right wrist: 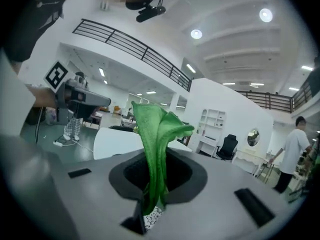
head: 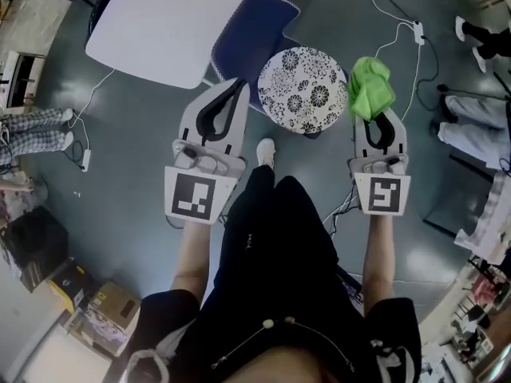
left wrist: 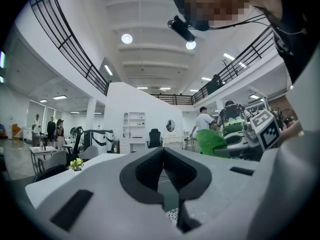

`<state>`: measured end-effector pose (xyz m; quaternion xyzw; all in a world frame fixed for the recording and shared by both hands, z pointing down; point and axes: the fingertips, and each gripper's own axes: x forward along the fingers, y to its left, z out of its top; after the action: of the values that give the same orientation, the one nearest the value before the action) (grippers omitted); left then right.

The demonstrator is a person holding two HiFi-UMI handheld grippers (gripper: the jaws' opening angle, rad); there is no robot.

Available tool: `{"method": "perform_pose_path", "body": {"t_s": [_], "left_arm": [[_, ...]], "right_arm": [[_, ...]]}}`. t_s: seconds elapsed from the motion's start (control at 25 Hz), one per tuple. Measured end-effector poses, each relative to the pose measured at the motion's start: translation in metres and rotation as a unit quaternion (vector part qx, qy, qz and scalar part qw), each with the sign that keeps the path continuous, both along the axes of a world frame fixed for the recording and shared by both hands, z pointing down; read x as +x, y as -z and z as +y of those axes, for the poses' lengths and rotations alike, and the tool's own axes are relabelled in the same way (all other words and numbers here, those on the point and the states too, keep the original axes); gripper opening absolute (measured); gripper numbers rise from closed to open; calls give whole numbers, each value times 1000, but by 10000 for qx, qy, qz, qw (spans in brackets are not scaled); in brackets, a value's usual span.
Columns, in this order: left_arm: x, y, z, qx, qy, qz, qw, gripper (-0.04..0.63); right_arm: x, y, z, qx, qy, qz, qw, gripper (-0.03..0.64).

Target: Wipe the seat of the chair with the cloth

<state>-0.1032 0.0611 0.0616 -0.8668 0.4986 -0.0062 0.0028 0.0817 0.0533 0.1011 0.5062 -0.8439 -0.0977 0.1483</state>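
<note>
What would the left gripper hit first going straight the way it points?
Likely the dark blue padded chair by the white table: the left gripper aims there in the head view. Its own view looks level, so it may pass above.

Green cloth (head: 370,86), crumpled, pinched between jaws of right gripper (head: 376,120), held up just beside chair seat (head: 302,90). Seat round, flat, with black-and-white flower pattern.

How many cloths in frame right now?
1. The green cloth is clamped in the right gripper, by the right edge of the patterned round seat. No other shows; one could be hidden out of view.
</note>
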Motion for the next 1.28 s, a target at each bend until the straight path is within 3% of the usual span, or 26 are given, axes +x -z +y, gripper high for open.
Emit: {"method": "perform_pose_path", "body": {"t_s": [0.2,0.36,0.52,0.6,0.72,0.84,1.0,1.28], "left_arm": [[-2,-40,-16,-318,-73,-69,9994,6],[0,-80,-38,-519,-89,95,9986,6],[34,-120,-57,-511,-297,62,9982,6],[53,-144,-67,-484,-537,-59,9974,6],[66,-176,-70,-590,-781,77,9952,6],[71,-206,-70,-763,-905,223,9927,6],[78,-248,-66,-1036,-1041,110,9891,6],[75,-291,-70,-1370,-874,276,9863,8]], "right_arm": [[-27,-69,-56,-440,510,840,9942,51],[-46,-141,-112,-774,839,1196,9862,51],[-51,-224,-164,-917,1132,1522,9776,51],[-51,-269,-185,-1027,1244,1840,9696,51],[-58,-332,-199,-1174,1506,2276,9548,52],[-65,-390,-207,-1290,1765,2644,9393,52],[-71,-458,-210,-1567,1997,2970,9205,51],[-71,-537,-202,-1905,2170,3463,8926,52]]}}
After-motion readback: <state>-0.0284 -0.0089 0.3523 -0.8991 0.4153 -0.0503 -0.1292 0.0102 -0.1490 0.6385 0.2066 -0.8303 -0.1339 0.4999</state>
